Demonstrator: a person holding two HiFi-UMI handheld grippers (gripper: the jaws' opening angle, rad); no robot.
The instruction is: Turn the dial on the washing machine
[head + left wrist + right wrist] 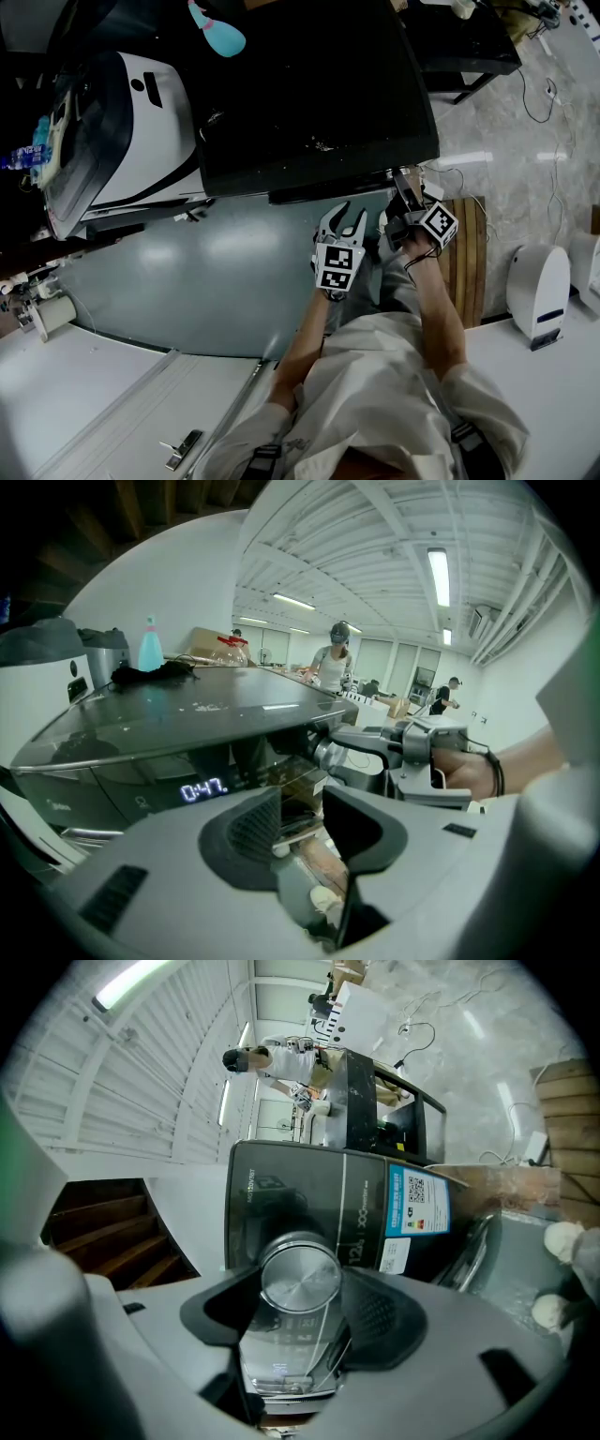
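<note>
- Gripping the dial (300, 1277) at the front right corner of the washing machine (309, 84), the right gripper (298, 1290) pinches its rim, likely for twisting.
- Left gripper (300, 823) hovers just beside, jaws narrowly apart, empty, kept clear.

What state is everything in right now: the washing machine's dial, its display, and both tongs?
dial: gripped between the pads of the right tongs.
display: lit, showing 0:47.
right tongs: shut on the dial.
left tongs: open, with nothing held between them.
</note>
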